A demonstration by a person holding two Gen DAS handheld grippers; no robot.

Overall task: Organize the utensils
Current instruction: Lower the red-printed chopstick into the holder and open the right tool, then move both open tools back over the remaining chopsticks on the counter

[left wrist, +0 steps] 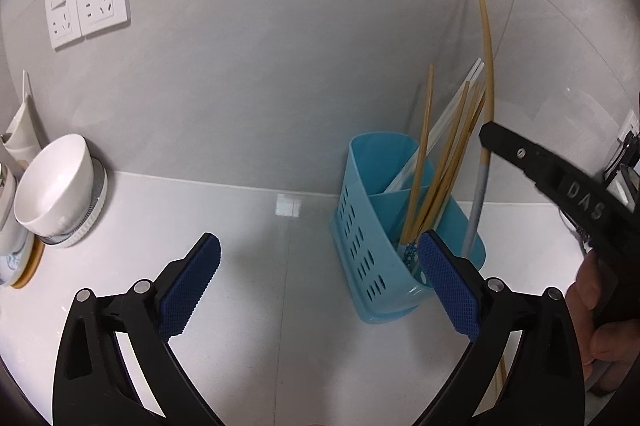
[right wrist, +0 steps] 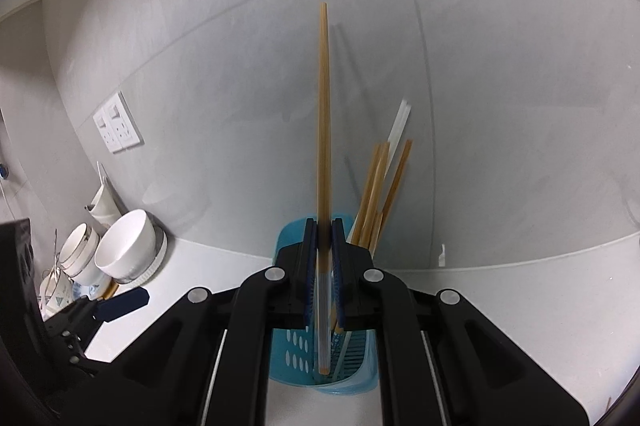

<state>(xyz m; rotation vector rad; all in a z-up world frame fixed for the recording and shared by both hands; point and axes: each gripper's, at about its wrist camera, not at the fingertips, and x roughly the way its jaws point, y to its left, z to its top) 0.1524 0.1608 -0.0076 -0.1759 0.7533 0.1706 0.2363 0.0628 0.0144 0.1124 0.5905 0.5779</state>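
A blue slotted utensil holder (left wrist: 368, 226) stands on the white counter by the wall, with several wooden chopsticks (left wrist: 440, 161) and white ones leaning in it. My right gripper (right wrist: 323, 226) is shut on a long wooden chopstick (right wrist: 323, 113) with a grey lower end, held upright over the holder (right wrist: 292, 350). The stick's lower tip reaches down into a compartment. In the left wrist view the right gripper (left wrist: 486, 139) comes in from the right, clamped on that chopstick (left wrist: 487, 65). My left gripper (left wrist: 319, 240) stands open, low over the counter just left of the holder, nothing between its pads.
A white bowl (left wrist: 52, 181) lies tilted on stacked plates (left wrist: 86, 226) at the left, with cups (right wrist: 80, 246) behind it. Wall sockets (left wrist: 88, 1) sit on the grey wall. A person's hand (left wrist: 600, 310) grips the right tool. White counter (left wrist: 260, 226) lies between bowl and holder.
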